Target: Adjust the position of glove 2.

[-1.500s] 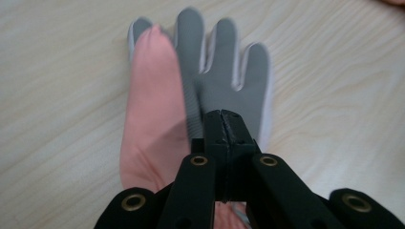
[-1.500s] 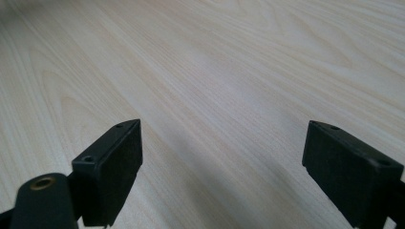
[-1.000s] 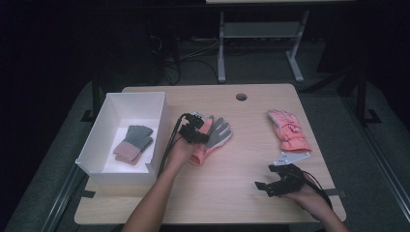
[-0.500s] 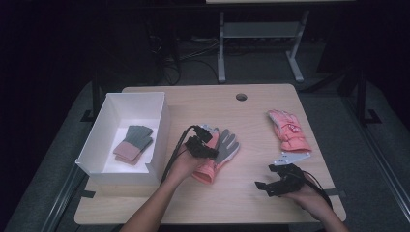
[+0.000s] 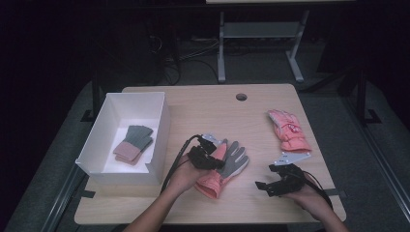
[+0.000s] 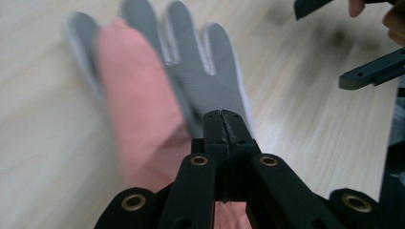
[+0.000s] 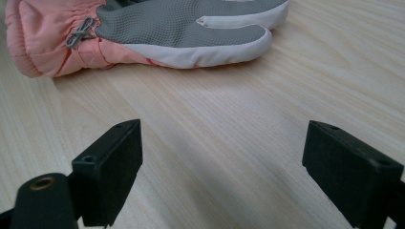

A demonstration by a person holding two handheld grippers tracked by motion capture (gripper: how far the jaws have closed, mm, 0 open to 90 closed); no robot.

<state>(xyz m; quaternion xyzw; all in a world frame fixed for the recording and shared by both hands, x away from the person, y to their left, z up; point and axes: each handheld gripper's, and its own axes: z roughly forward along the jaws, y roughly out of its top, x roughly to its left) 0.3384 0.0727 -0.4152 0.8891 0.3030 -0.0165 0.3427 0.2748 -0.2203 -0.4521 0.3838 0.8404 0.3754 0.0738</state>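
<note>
Pressed together on my left gripper point(image 5: 218, 163), the two black jaws meet tip to tip in the left gripper view, and they pinch the grey palm fabric of the pink ski glove point(image 5: 227, 166). That glove lies palm up at the lower middle of the high view, its fingers fanned toward the upper right and its pink cuff toward the bottom edge, on the wooden table point(image 5: 203, 108). In the left gripper view the glove point(image 6: 157, 90) fills the upper left, blurred, with a pink fold lying over part of the grey palm.

Spread wide on my right gripper point(image 5: 270, 183), the jaws stand apart with only bare tabletop between them; it sits low at the lower right of the high view, near the glove but not touching it. In the right gripper view that same glove point(image 7: 157, 28) stretches across the top of the frame.

A second pink ski glove point(image 5: 288, 130) lies at the right of the high view, well apart from the first. At the left, a white box point(image 5: 162, 140) holds a grey and pink knit glove point(image 5: 134, 143).
</note>
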